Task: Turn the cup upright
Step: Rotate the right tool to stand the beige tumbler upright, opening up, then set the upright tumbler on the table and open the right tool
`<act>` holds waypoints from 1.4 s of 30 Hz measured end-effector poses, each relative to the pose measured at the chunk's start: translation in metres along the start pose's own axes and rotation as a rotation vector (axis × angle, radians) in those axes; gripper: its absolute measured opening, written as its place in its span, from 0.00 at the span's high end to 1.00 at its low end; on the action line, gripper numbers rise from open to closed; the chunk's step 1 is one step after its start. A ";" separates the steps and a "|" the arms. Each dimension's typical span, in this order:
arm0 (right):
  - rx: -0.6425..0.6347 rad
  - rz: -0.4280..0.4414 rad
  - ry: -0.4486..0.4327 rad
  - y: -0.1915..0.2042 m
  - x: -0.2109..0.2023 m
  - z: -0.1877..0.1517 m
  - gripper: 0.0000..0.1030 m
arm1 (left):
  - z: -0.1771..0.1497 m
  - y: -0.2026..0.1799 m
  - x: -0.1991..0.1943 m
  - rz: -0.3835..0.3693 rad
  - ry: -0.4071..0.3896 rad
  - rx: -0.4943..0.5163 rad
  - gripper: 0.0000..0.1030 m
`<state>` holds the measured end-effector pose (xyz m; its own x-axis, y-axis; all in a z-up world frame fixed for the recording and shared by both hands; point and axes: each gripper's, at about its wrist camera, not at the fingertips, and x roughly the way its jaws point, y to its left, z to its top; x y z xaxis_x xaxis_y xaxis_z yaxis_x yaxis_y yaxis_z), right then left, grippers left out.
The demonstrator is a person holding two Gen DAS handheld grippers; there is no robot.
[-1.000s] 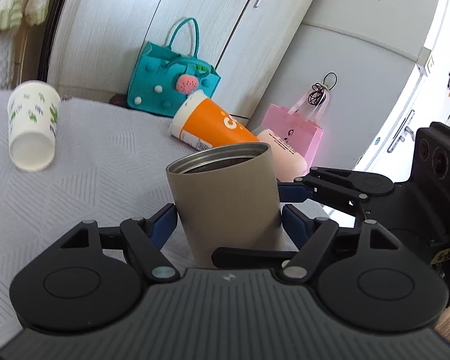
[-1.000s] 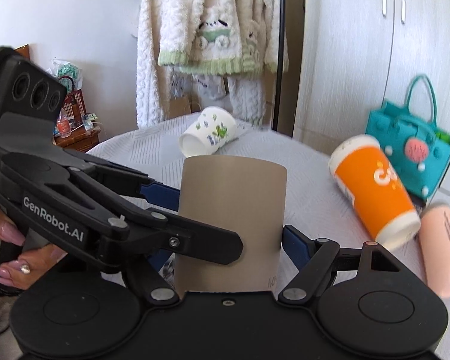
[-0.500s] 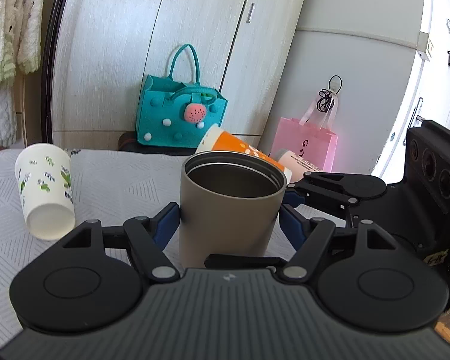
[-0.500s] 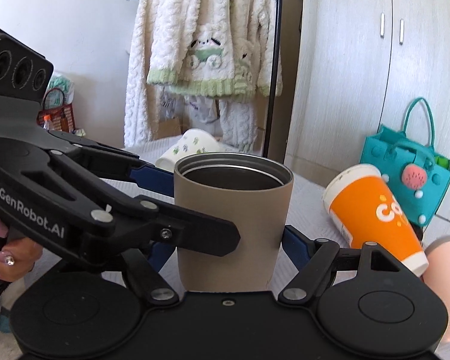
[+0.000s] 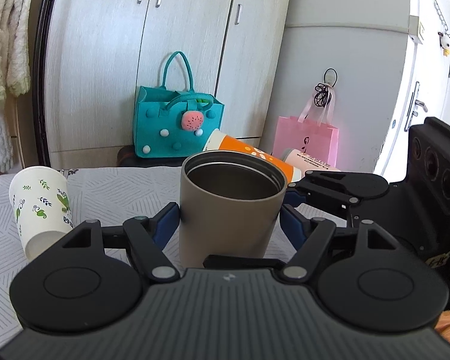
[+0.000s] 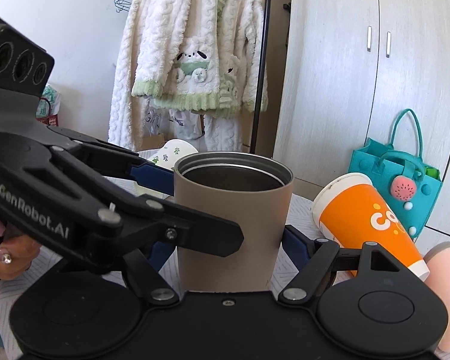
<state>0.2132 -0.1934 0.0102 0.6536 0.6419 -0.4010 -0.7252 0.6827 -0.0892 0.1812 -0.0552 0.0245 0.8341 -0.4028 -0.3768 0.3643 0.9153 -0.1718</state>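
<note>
The cup is a tan cylinder with a dark metal interior, standing upright, mouth up, on the grey patterned tabletop. The left tongs and right tongs each straddle its lower body with 2 blue pads; the left pad of each set meets the wall, but whether the right pads touch or clamp cannot be told.
</note>
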 end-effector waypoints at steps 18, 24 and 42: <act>-0.012 -0.071 -0.019 0.015 -0.024 0.004 0.20 | -0.001 0.000 -0.016 0.025 0.016 -0.089 0.25; 0.003 -0.131 -0.040 0.030 -0.050 0.009 0.19 | 0.004 -0.012 -0.041 0.064 0.013 -0.077 0.25; 0.127 -0.194 -0.099 0.080 -0.116 0.000 0.17 | -0.010 -0.028 -0.127 0.167 0.024 -0.103 0.18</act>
<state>0.0795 -0.2129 0.0493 0.8005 0.5211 -0.2961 -0.5550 0.8310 -0.0381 0.0606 -0.0292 0.0680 0.8691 -0.2463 -0.4289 0.1762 0.9645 -0.1968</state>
